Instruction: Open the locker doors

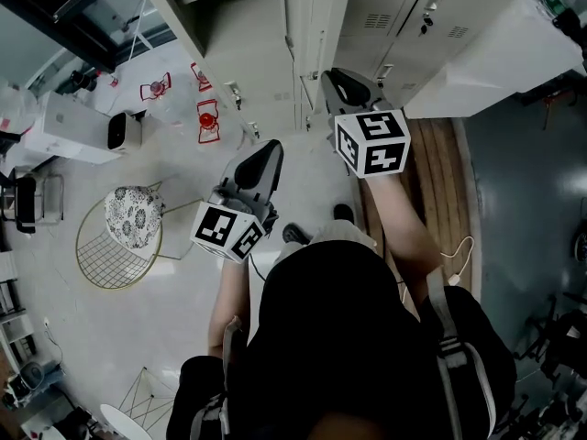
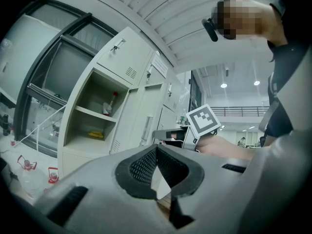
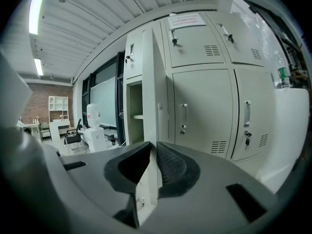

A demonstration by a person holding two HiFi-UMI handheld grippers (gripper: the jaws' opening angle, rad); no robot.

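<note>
A bank of pale grey lockers [image 1: 404, 16] runs along the top of the head view. One tall locker door [image 3: 148, 82] stands open, seen edge-on, and its compartment with a shelf [image 3: 134, 116] shows behind it. My right gripper [image 3: 152, 147] is shut on the free edge of this door [image 1: 316, 16], which passes between the pads. In the head view the right gripper [image 1: 335, 76] reaches the door. My left gripper [image 1: 266, 149] hangs lower left, away from the lockers. Its jaws [image 2: 156, 149] meet at the tips with nothing between them. It looks at an open locker [image 2: 95, 116] with shelves.
Closed locker doors with handles [image 3: 204, 111] are right of the open one. On the floor to the left stand a wire chair with a floral cushion [image 1: 124, 232], a white appliance [image 1: 83, 126] and red items [image 1: 209, 117]. A wooden strip [image 1: 436, 172] and a cable [image 1: 459, 255] lie at right.
</note>
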